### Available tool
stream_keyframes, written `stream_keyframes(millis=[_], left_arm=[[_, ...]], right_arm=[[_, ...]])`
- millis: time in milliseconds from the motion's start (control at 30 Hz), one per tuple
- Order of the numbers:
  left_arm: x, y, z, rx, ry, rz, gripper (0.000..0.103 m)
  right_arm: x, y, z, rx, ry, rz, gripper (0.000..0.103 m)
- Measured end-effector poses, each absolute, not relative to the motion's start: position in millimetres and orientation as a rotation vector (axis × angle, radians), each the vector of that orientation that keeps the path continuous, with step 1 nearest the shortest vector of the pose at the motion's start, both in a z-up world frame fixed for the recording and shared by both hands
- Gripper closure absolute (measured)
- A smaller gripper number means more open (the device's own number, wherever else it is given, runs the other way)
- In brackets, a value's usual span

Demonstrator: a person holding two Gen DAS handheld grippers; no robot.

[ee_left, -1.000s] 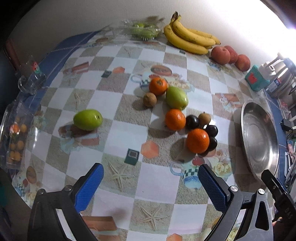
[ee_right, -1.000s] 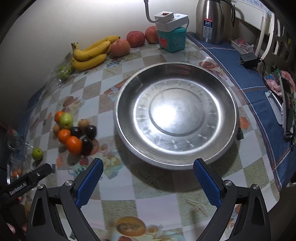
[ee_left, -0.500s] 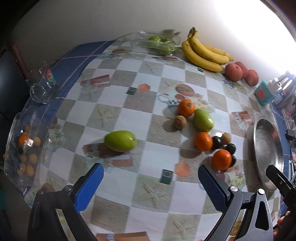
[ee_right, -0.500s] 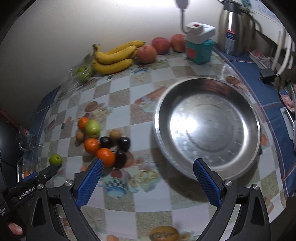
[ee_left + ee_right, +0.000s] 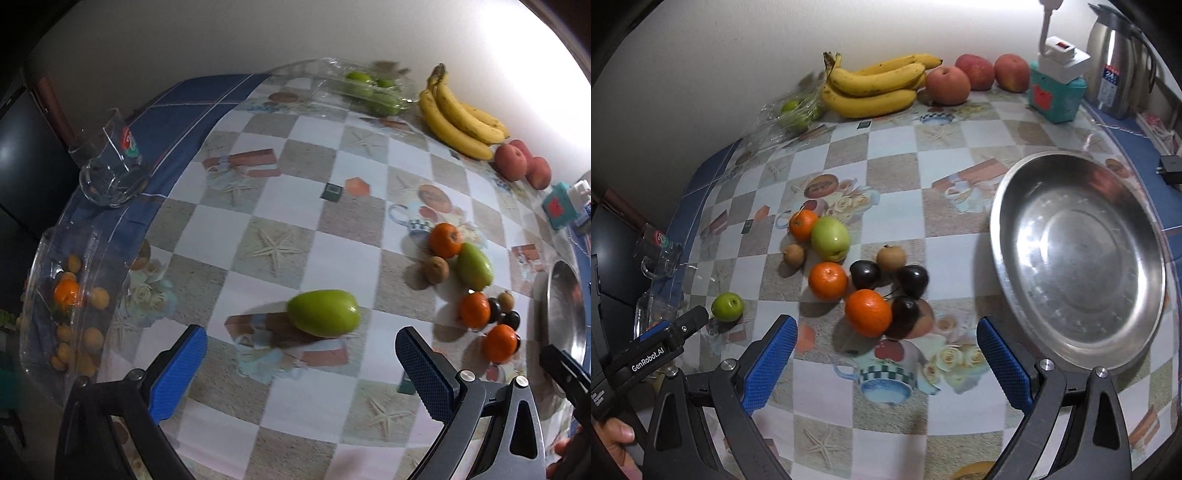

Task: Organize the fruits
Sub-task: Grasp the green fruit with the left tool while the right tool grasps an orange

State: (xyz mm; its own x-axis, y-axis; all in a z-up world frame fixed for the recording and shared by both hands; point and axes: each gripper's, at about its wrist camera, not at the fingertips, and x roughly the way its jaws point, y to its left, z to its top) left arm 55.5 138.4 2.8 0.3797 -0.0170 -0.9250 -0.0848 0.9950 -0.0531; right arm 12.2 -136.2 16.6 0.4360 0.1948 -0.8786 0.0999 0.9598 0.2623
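Because my left gripper (image 5: 299,373) is wide open and holds nothing, the green fruit (image 5: 324,312) lying sideways just ahead is nearest it; my right gripper (image 5: 884,363) is open and empty too.

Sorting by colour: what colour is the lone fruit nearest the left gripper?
Green fruit, clearest in the left wrist view.

1. bare tablecloth (image 5: 280,229) lies open between my left claw (image 5: 299,365) and the lone green fruit (image 5: 324,312), nothing in between.
2. my right claw (image 5: 884,360) faces the fruit cluster (image 5: 868,312); the steel pan (image 5: 1078,258) crowds its right side.
3. glass mug (image 5: 107,166) and clear tub (image 5: 62,302) block the left edge.
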Motion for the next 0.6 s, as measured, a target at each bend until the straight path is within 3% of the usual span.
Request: stream_keyframes(millis=[600], left_arm=[[79, 121, -24, -0.027, 1.249, 0.0, 0.0]], right_arm=[[33, -123, 8, 0.224, 1.142, 0.133, 0.006]])
